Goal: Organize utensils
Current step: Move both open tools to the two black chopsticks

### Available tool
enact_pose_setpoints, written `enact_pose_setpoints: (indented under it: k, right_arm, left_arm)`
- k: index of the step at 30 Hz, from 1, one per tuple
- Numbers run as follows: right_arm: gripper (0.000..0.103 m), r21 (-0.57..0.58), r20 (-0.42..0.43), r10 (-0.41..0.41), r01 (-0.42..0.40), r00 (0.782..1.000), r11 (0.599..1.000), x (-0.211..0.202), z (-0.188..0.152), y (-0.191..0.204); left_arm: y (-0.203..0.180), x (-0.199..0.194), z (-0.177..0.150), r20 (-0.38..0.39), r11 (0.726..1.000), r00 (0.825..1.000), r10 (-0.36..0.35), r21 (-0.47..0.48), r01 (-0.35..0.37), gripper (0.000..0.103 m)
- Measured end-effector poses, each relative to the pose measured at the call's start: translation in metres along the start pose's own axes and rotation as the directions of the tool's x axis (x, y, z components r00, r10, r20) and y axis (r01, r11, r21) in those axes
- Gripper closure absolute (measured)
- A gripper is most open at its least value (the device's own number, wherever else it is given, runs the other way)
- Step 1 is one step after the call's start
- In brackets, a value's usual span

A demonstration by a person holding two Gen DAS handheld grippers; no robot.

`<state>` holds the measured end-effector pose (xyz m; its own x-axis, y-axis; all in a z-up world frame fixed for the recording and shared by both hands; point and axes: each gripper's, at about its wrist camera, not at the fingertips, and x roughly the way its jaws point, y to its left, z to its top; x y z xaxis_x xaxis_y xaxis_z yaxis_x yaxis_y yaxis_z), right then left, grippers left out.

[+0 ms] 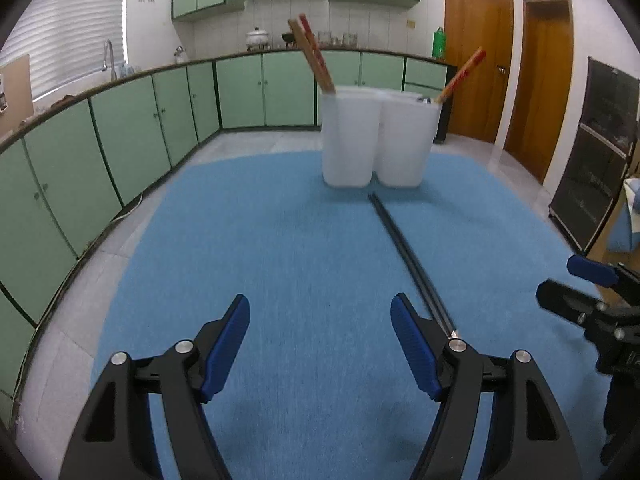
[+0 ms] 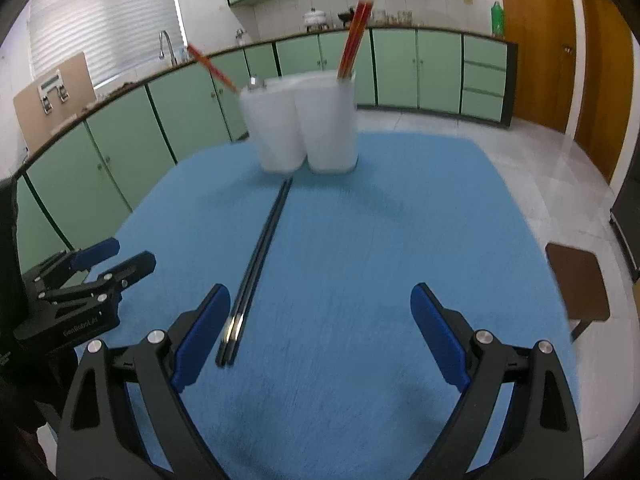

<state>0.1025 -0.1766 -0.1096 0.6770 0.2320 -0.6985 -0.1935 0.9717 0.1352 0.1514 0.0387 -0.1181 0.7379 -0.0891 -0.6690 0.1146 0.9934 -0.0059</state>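
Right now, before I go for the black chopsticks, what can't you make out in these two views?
- Contents of the white holders: opaque walls, both views; blurred in the right wrist view.
- Near tips of the black chopsticks: behind the left claw finger, left wrist view.
- Metal object at one holder's rim: too small.

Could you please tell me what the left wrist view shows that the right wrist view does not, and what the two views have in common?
Only the left wrist view shows the dark glass-fronted cabinet at its right edge.

Only the right wrist view shows the brown stool beside the table and the board leaning on the counter.

Both show the blue table mat, the two white holders with red chopsticks, the pair of black chopsticks lying flat, and the left gripper and right gripper, jaws open and empty.
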Motion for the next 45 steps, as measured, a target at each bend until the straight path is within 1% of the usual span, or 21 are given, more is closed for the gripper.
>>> enact_pose_setpoints:
  k: [6,8,14,20,28,30,32,33,36,39,41,45]
  right_arm:
    - [0.015,-0.024,-0.053,-0.001,-0.001,0.999,1.000,0.011,-0.011,0.013]
    - [0.016,-0.027,-0.068,0.003,-0.005,0.998,1.000,0.014,-0.015,0.014]
    - [0.017,-0.042,-0.107,0.011,-0.016,0.994,0.999,0.021,-0.021,0.023]
    - [0.019,-0.080,-0.136,-0.021,0.010,0.990,0.997,0.029,-0.022,0.032]
    - [0.019,-0.066,-0.141,-0.035,0.026,0.989,0.998,0.032,-0.020,0.024]
    - [0.020,-0.058,-0.141,-0.049,0.042,0.989,0.997,0.031,-0.019,0.018]
    - [0.020,-0.067,-0.138,-0.097,0.089,0.986,0.994,0.031,-0.019,0.011]
    - [0.020,-0.061,-0.136,-0.098,0.090,0.986,0.994,0.031,-0.019,0.008]
    - [0.021,-0.021,-0.129,-0.051,0.049,0.990,0.999,0.027,-0.018,0.001]
    - [0.022,-0.023,-0.132,-0.018,0.015,0.991,1.000,0.027,-0.020,0.007]
    - [0.022,-0.045,-0.135,-0.013,0.007,0.991,0.999,0.030,-0.021,0.014]
    - [0.022,-0.085,-0.141,-0.031,0.020,0.990,0.996,0.034,-0.020,0.024]
  left_arm:
    - [0.004,0.009,-0.010,-0.051,1.000,0.999,0.009,-0.003,-0.009,0.031]
    - [0.005,0.010,-0.012,-0.060,1.000,0.998,0.012,-0.005,-0.012,0.031]
    - [0.011,0.016,-0.013,-0.087,1.000,0.996,0.015,-0.022,-0.017,0.031]
    - [0.012,0.018,-0.015,-0.100,0.999,0.995,0.010,-0.032,-0.013,0.031]
    - [0.011,0.021,-0.014,-0.108,0.999,0.994,0.007,-0.031,-0.011,0.031]
    - [0.012,0.022,-0.014,-0.110,0.999,0.994,0.007,-0.033,-0.010,0.031]
    - [0.011,0.022,-0.015,-0.110,0.999,0.994,0.007,-0.034,-0.011,0.031]
    - [0.011,0.022,-0.015,-0.110,0.999,0.994,0.008,-0.034,-0.011,0.031]
    - [0.011,0.022,-0.015,-0.112,0.999,0.994,0.008,-0.034,-0.011,0.031]
    - [0.011,0.023,-0.015,-0.116,0.999,0.993,0.009,-0.035,-0.013,0.031]
    - [0.012,0.023,-0.016,-0.116,0.999,0.993,0.009,-0.036,-0.013,0.031]
    - [0.012,0.024,-0.017,-0.119,0.999,0.993,0.009,-0.038,-0.013,0.031]
